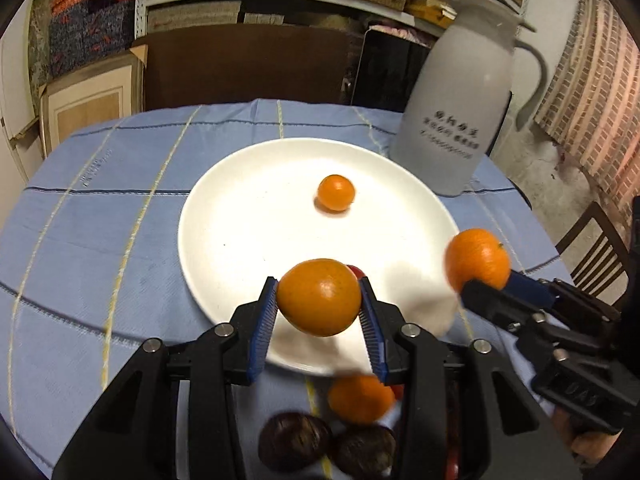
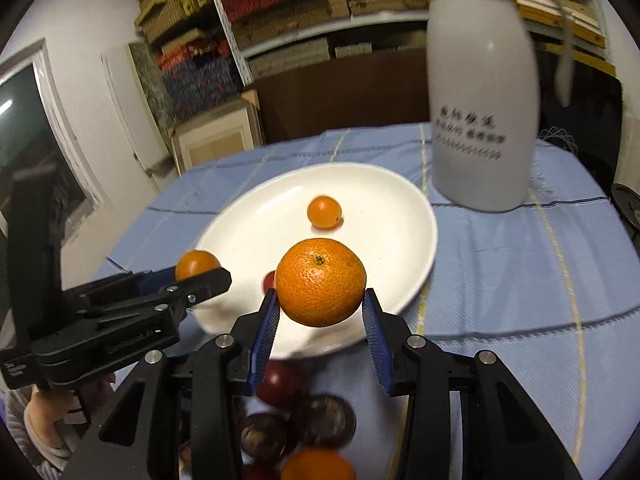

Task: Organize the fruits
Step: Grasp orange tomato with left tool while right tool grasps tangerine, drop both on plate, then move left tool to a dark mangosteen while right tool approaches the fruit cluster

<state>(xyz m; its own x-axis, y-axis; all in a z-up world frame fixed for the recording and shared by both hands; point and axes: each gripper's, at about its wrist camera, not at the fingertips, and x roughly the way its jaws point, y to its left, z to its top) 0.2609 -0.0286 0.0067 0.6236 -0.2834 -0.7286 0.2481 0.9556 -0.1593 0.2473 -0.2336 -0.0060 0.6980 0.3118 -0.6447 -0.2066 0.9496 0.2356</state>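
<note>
My left gripper [image 1: 320, 300] is shut on a smooth orange [image 1: 319, 297], lifted over the near rim of a white plate [image 1: 248, 220]. My right gripper [image 2: 321, 300] is shut on a pitted mandarin [image 2: 321, 282], also held above the plate's [image 2: 384, 220] near edge. Each gripper shows in the other's view: the right gripper [image 1: 490, 280] with its mandarin [image 1: 478, 260], the left gripper [image 2: 200, 274] with its orange [image 2: 196, 264]. One small orange [image 1: 336, 192] [image 2: 324, 212] lies on the plate.
A tall white jug [image 1: 460, 100] [image 2: 480, 120] stands behind the plate on the right. On the blue cloth [image 1: 100, 240] near me lie another orange [image 1: 360, 398], dark chestnuts [image 1: 294, 442] [image 2: 324, 420] and red fruit [image 2: 280, 384]. Shelves and boxes fill the background.
</note>
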